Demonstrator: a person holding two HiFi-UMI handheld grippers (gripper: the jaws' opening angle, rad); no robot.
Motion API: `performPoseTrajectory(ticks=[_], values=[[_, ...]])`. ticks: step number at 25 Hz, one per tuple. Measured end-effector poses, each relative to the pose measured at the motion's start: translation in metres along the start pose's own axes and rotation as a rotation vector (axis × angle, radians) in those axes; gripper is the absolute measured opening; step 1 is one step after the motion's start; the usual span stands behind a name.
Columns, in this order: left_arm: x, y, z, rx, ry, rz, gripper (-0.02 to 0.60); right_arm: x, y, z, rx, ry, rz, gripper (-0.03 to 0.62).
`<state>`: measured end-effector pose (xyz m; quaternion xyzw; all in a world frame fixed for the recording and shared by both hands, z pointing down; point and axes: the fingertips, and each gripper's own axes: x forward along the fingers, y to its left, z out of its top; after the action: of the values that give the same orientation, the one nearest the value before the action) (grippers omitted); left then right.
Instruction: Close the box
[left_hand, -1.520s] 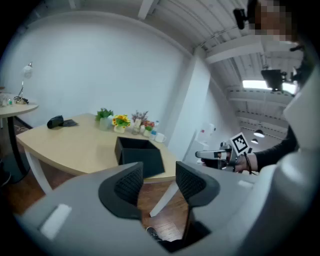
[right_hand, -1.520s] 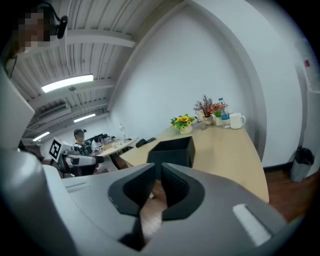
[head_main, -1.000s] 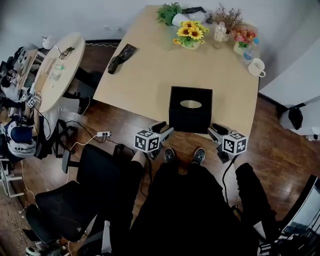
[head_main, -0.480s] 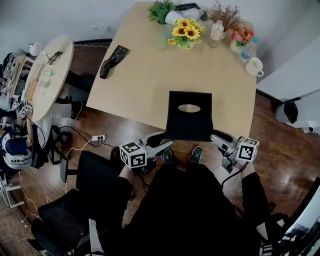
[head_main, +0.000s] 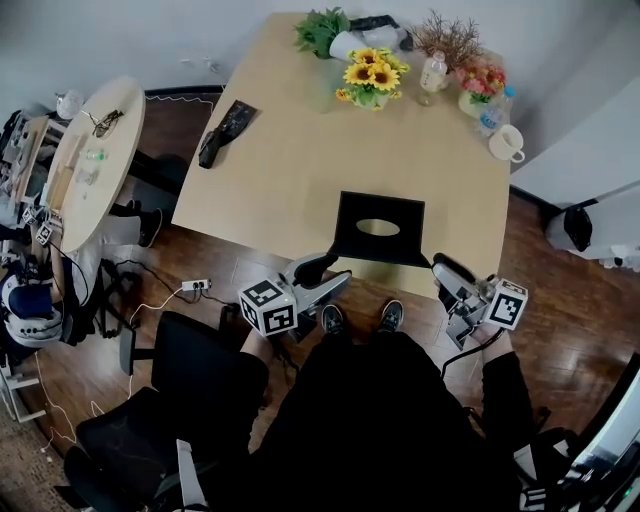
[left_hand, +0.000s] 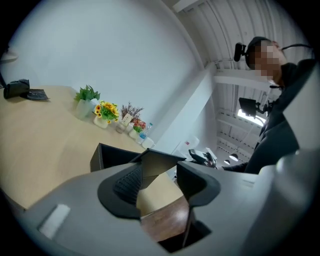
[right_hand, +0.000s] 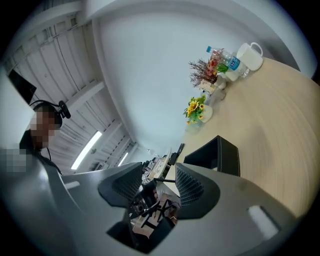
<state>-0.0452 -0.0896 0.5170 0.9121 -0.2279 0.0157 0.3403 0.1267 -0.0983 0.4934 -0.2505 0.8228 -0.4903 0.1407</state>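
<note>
Pale wooden counter (head_main: 300, 150) is carrying the black box (head_main: 378, 228) at centre frame. Left claw (head_main: 324, 276) is gaping empty and right claw (head_main: 447, 270) is opening empty, both apparently clearing the box.

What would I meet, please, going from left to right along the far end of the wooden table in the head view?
green plant → sunflowers → clear bottle → pink flowers → white mug
</note>
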Motion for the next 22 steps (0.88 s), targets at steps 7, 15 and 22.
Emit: performPoseTrajectory(ticks=[7,15,22], values=[[0.017,0.014,0.018,0.022,-0.029,0.018,0.198,0.004,0.016,0.015,-0.387,-0.018,-0.206,0.141],[0.037,0.048,0.034,0.067,-0.023,0.135,0.198,0.045,-0.005,0.017,-0.627,0.055,-0.316,0.074],[0.003,-0.004,0.081,0.268,-0.129,0.223,0.198,0.055,0.027,0.034,-0.705,0.022,-0.323,0.074]])
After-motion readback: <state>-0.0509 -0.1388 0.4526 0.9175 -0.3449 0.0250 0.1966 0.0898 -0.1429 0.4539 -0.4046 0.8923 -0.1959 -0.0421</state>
